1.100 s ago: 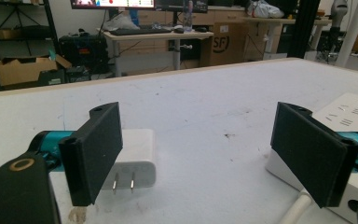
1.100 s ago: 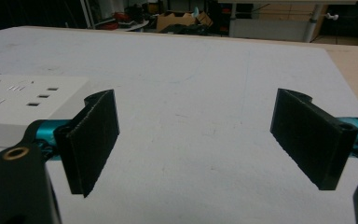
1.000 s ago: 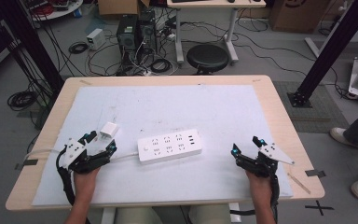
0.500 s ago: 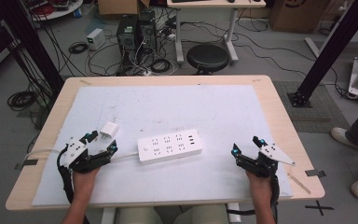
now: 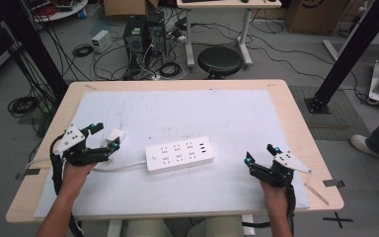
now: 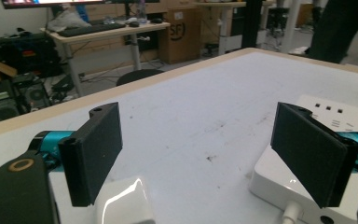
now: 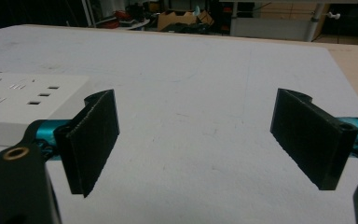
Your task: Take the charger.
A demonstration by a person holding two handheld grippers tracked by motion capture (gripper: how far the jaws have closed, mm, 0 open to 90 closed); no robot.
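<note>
At the left of the desk point(image 5: 296, 106), well to the left of the power strip point(image 5: 179, 154), the left claw point(image 5: 104, 136) rests low over the white sheet point(image 5: 202, 113) with its jaws spread wide and nothing between them. A white plug point(image 5: 116, 135) lies just beside the far jaw in the high view; in the left gripper view the same plug point(image 6: 121, 203) shows glossy at the bottom, close under the left-hand jaw, though whether it touches the jaw cannot be told. A white cord point(image 5: 121, 166) runs along the sheet from the hand's side to the left end of the power strip, and in the left gripper view that end of the strip point(image 6: 279, 184) sits right behind the right-hand jaw with the cord entering it. The power strip itself lies flat near the middle of the desk, slightly tilted, its sockets facing up. To the right of the strip and well apart from it, the right claw point(image 5: 260, 154) also stands open and empty, held by the person's right hand point(image 5: 275, 190) near the front edge. In the right gripper view the bare sheet point(image 7: 200, 93) shows between the jaws, and the strip's end point(image 7: 23, 105) lies behind the left-hand jaw.
</note>
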